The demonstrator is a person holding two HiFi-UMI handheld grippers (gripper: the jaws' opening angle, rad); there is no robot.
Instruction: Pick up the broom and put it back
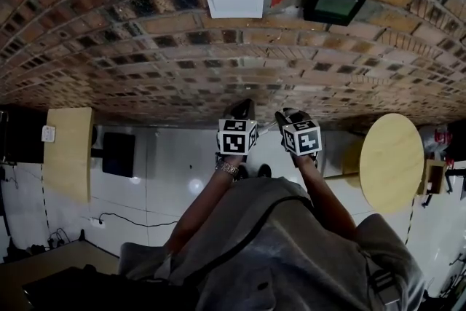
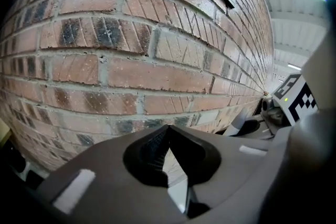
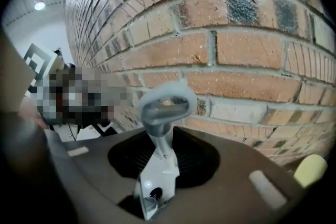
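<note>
At the far left a wooden panel stands below the brick wall, well apart from both grippers. The left gripper points at the foot of that wall. Its jaws meet at the tips and nothing is between them. Just beside it, the right gripper has its jaws narrowed onto the broom, pressing on the pale shaft near its top. The grey loop at the handle's end pokes out past the jaws toward the bricks. The broom's head shows in no view. Further right, a round table stands near the wall.

The broom looks picked up, with the putting back not yet done, and no hook or holder for it is visible. Several things could go wrong from here:
- The loop is near the bricks, so a push forward could knock it against the wall and twist the shaft in the jaws.
- One grip high on a smooth shaft leaves the unseen lower end free to swing or slide down.
- The grippers are so near each other that a careless turn could bump them together.
</note>
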